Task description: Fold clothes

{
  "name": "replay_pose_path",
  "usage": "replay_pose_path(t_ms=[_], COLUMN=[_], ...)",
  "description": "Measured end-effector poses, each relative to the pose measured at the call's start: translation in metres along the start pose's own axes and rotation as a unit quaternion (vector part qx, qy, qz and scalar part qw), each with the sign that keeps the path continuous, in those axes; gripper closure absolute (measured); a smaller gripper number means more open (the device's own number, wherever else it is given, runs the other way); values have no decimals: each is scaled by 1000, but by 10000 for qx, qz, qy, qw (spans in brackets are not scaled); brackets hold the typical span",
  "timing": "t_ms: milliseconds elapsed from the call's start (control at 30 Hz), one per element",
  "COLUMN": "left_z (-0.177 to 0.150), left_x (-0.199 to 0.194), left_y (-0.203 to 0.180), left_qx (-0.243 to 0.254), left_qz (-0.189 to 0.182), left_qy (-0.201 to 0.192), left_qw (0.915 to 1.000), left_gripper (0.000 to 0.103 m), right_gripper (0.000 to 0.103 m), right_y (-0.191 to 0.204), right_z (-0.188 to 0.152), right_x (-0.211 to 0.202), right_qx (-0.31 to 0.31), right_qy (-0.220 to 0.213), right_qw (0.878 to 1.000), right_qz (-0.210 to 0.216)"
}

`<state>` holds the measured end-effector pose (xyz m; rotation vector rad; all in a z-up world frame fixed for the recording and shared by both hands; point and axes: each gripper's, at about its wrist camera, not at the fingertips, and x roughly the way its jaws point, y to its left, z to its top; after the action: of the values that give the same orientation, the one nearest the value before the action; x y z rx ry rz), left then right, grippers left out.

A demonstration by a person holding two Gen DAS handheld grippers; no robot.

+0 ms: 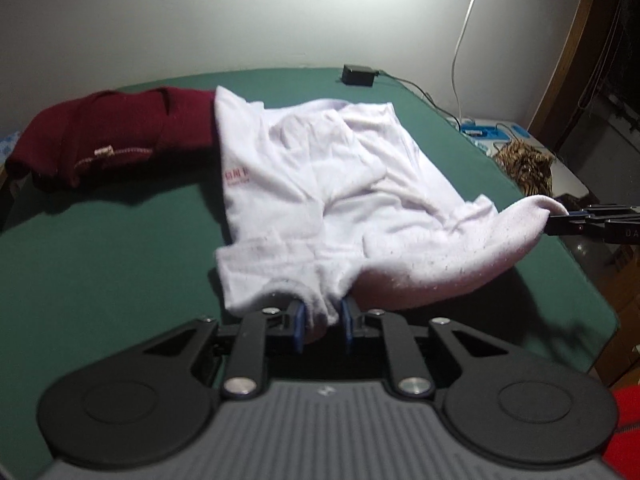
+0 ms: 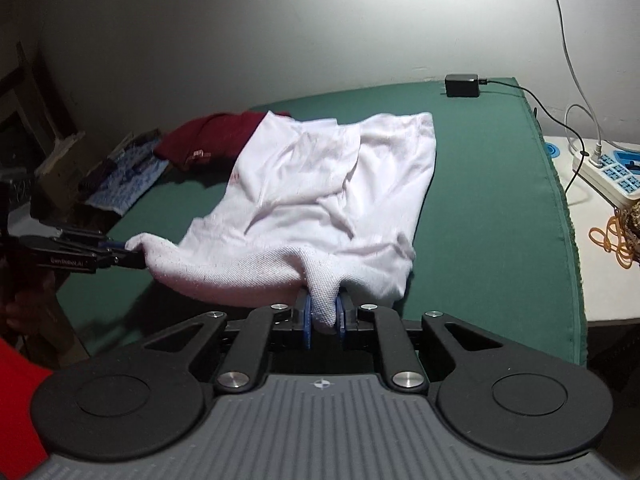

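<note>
On the green desk (image 1: 120, 248), I clamp both left tongs (image 1: 323, 320) and right tongs (image 2: 323, 318) on the white shirt's (image 1: 320, 168) near hem, lifting it to fold.

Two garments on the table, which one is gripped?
The white shirt. Its near edge is pinched by the left gripper and right gripper and lifted. The maroon garment lies untouched at the far left, partly under the white one.

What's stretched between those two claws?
A lifted edge of the white shirt spans from the left claw to the right claw, both pinching it. The right wrist view shows it best.
</note>
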<state>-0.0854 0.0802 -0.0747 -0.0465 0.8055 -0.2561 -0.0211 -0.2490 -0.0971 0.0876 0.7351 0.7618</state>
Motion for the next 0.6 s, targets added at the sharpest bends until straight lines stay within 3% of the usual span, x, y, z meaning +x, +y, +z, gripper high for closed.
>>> replay_pose_path(t_ms=[133, 233, 600], left_z=[38, 60, 91], left_x=[20, 43, 122], left_y=[8, 19, 53], left_qx=[-8, -61, -577], left_qz=[174, 353, 494], left_qy=[-301, -308, 231], left_qw=[9994, 9989, 9968], left_gripper=[89, 89, 87], right_gripper=[90, 90, 90], right_y=[-19, -28, -53], right_z=[32, 51, 76], right_x=[22, 43, 112], right_qx=[321, 195, 295], right_qy=[-342, -457, -315], right_qw=[9989, 9987, 9979], right_qz=[-95, -148, -488])
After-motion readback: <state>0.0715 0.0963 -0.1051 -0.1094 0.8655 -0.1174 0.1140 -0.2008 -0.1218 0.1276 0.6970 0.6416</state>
